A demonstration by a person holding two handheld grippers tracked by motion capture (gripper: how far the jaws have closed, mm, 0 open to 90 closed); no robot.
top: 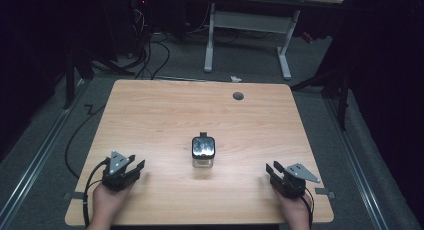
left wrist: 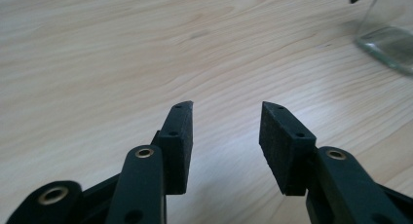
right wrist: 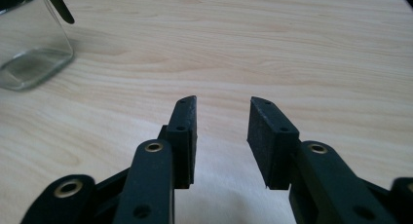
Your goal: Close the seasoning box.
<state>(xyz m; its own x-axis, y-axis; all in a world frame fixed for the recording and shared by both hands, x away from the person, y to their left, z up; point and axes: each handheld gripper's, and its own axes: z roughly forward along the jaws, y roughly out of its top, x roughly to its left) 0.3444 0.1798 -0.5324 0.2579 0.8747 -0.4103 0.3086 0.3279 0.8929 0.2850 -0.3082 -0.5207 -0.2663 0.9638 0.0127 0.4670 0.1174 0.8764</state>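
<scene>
A square clear glass jar with a black lid stands upright at the middle of the wooden table. Its glass base appears at the upper right of the left gripper view and at the upper left of the right gripper view. My left gripper rests near the table's front left, open with nothing between its jaws. My right gripper rests near the front right, also open and empty. Both sit well apart from the jar, one on each side.
A small dark round grommet lies in the tabletop near the far edge. Beyond the table stand a white desk frame and cables on a grey floor. Metal rails run along both sides.
</scene>
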